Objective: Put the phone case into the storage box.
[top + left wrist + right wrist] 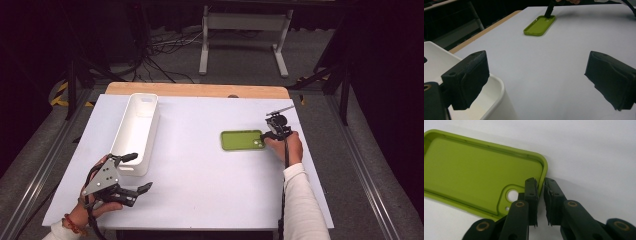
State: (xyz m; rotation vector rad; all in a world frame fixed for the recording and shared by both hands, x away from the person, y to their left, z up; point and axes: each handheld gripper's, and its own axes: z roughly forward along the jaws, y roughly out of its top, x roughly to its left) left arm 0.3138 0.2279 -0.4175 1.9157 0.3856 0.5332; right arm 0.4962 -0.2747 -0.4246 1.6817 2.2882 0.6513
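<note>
At the right middle of the high view, the right gripper [266, 136] pinches the end wall of the green phone case [241, 140], which lies flat on the white table [200, 175]. Lower left, the left gripper [134, 172] is wide open beside the white bin [135, 131]

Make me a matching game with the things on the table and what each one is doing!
Things:
1. green phone case
2. white bin
3. left tool
4. right tool

States:
A. open, holding nothing
B. closed on the case's rim
C. lying flat, inside facing up
D. standing along the table's left side

Pairs: 1-C, 2-D, 3-A, 4-B
</note>
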